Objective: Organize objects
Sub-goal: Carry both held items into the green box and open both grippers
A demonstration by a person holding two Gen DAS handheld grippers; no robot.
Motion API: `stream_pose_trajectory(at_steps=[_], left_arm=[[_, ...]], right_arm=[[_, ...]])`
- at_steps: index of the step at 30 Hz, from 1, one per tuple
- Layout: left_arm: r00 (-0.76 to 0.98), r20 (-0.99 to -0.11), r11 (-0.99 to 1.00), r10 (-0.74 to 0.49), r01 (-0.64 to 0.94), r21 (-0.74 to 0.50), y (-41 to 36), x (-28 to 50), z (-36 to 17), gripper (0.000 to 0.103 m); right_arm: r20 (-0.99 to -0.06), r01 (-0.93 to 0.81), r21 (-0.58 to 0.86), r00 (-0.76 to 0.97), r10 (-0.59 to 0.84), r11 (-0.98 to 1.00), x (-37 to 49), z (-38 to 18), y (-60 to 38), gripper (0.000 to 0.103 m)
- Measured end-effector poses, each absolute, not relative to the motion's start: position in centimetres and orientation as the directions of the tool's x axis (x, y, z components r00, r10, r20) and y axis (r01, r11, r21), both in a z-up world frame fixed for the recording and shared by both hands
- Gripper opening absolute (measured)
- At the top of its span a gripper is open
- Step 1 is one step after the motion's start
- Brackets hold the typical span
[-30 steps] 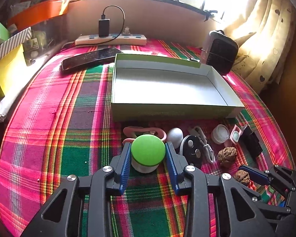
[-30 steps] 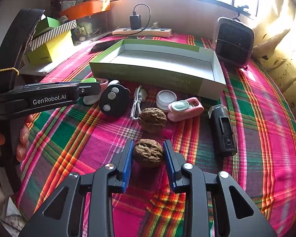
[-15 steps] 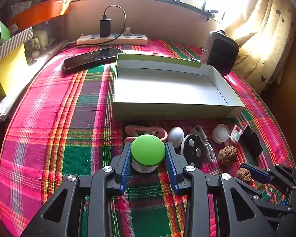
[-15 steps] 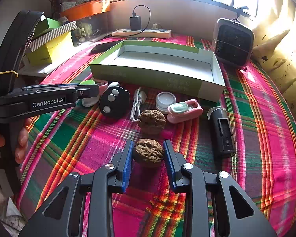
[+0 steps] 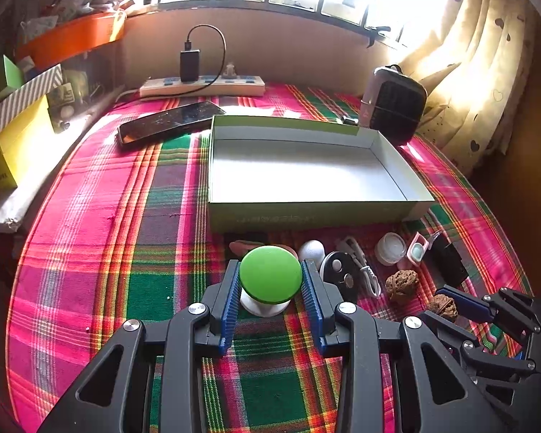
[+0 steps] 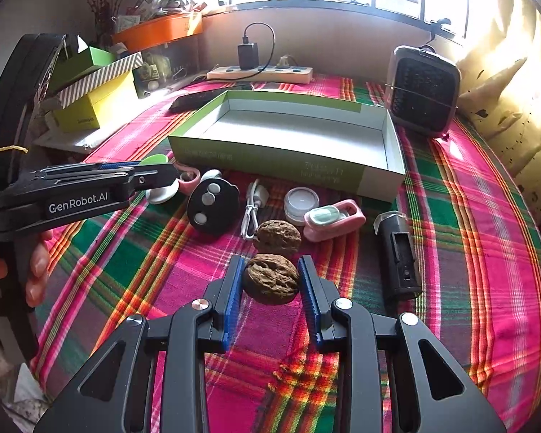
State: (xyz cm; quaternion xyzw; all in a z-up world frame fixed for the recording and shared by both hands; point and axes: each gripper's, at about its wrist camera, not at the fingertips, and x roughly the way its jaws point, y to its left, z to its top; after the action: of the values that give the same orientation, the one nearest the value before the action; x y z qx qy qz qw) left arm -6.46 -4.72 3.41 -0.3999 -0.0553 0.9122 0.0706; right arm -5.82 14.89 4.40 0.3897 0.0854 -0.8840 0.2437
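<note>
A green-capped white knob [image 5: 270,274] sits between the blue pads of my left gripper [image 5: 270,265], which is shut on it just in front of the empty green box [image 5: 306,216]. From the right wrist view that left gripper [image 6: 162,171] shows side-on with the knob's white base [image 6: 162,195] under it. My right gripper [image 6: 270,263] is shut on a brown walnut [image 6: 270,279] over the plaid cloth. A second walnut [image 6: 277,238] lies just beyond it. The right gripper [image 5: 447,294] also shows at the lower right of the left wrist view.
In front of the box [image 6: 270,160] lie a black round remote [image 6: 212,204], white cable [image 6: 252,205], small jar [image 6: 301,202], pink case [image 6: 333,218] and black cylinder [image 6: 396,252]. A phone [image 5: 169,121], power strip [image 5: 202,86] and heater [image 5: 393,108] stand behind.
Both grips stay as they were. In the right wrist view the second walnut and the box have slid slightly down the picture, closer to the held walnut.
</note>
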Motion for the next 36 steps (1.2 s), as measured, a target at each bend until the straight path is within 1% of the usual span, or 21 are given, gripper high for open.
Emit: stream_pose_trajectory(at_steps=[5,13,25,36], left_arm=[[-0.672,-0.715,-0.979,0.196,-0.097,-0.177,-4.8,-6.5,4.4,0.031],[-0.685,-0.698,-0.978,0.208,-0.124,-0.169,-4.5,-7.2,6.0,0.031],[-0.686,-0.686,-0.97,0.243,-0.154,-0.189,-4.9,-10.5,7.9,0.031],[-0.691,-0.685,-0.973,0.23,-0.154,-0.172,-5.1,-15.2,8.3,0.031]], right_arm=[[-0.712,0.498,0.039,-0.595,-0.374,-0.866,-6.4,5.4,14.9,0.032],[-0.696,0.499,0.044,-0.607,-0.385,-0.865,-8.2,6.8,14.7,0.032],[-0.664,0.488,0.031,-0.642,-0.383,-0.872,-13.1,9.9,14.4,0.032],[-0.682,0.464,0.035,-0.637,-0.361,-0.885,-19.4,10.0,13.8,0.032]])
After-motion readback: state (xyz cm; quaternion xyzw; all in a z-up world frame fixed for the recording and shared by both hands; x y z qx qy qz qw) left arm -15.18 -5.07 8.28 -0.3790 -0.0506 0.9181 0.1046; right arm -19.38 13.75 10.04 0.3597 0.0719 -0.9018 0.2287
